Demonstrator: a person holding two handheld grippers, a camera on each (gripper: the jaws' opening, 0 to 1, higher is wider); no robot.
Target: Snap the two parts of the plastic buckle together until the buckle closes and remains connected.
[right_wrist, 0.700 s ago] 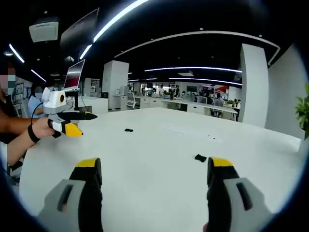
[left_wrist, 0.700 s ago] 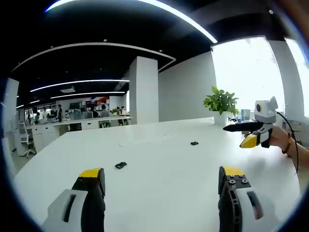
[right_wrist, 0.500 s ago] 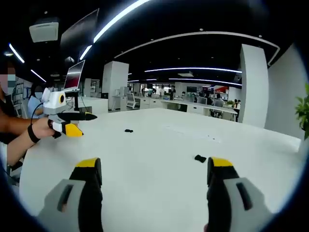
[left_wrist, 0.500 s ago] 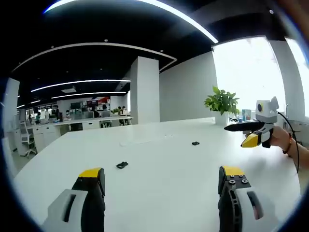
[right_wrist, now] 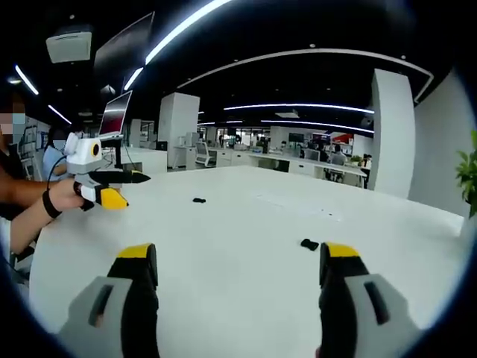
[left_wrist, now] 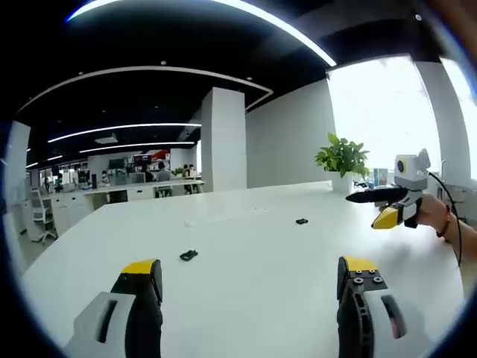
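Two small black buckle parts lie apart on the white table (left_wrist: 246, 261). In the left gripper view one part (left_wrist: 188, 255) lies just ahead of my left gripper (left_wrist: 250, 277), which stands open and holds nothing; the other part (left_wrist: 301, 221) lies farther off to the right. The right gripper (left_wrist: 381, 209) hangs above the table's right side there, in a person's hand. In the right gripper view, one buckle part (right_wrist: 309, 244) lies just ahead of my open right gripper (right_wrist: 238, 265), near its right jaw, and the second part (right_wrist: 199, 201) lies far off. The left gripper (right_wrist: 104, 188) hangs at left.
A potted green plant (left_wrist: 341, 160) stands at the table's far right edge. A faint flat white sheet (right_wrist: 298, 205) lies on the table past the parts. Desks, chairs and people fill the office beyond (left_wrist: 112, 183). A person's arm (right_wrist: 30, 205) holds the left gripper.
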